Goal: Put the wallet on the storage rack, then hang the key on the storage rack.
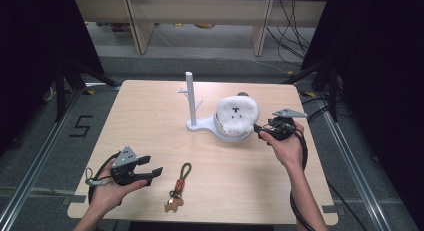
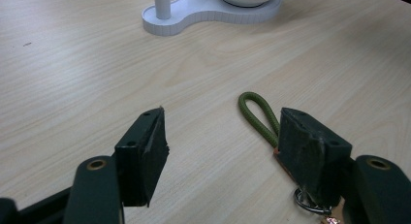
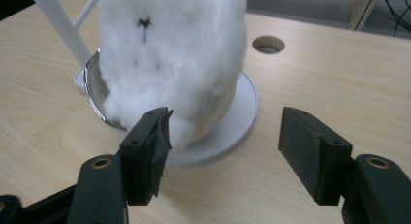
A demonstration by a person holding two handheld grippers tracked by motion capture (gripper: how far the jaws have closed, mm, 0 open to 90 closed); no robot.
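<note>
Left gripper at about 7 o'clock on the worktop, held in left hand, jaws spread wide, nothing between them, pointing toward 3 o'clock. In left gripper view, same gripper with jaws parted above bare wood; green cord loop of keychain just beside the right-hand jaw, metal ring partly hidden behind that jaw. From the high view, keychain lying flat near 6 o'clock, just right of the left jaws, apart from them: green loop uppermost, red and dark hardware mid-length, small tan animal-shaped tag at the near end. Right gripper at about 3 o'clock, held in right hand, grey three-cornered plate on top, jaws pointing toward 9 o'clock at the fluffy white object. In right gripper view, gripper with jaws wide apart, gripping nothing; left-hand jaw at or just in front of the white fluff, contact cannot be told; right-hand jaw clear over the wood. Fluffy object, small dark markings on its face, seated in a shiny bowl-like rim on white stand base. White stand near worktop centre, upright post with short side pegs at its 9 o'clock end. Round hole in worktop beyond the base.
</note>
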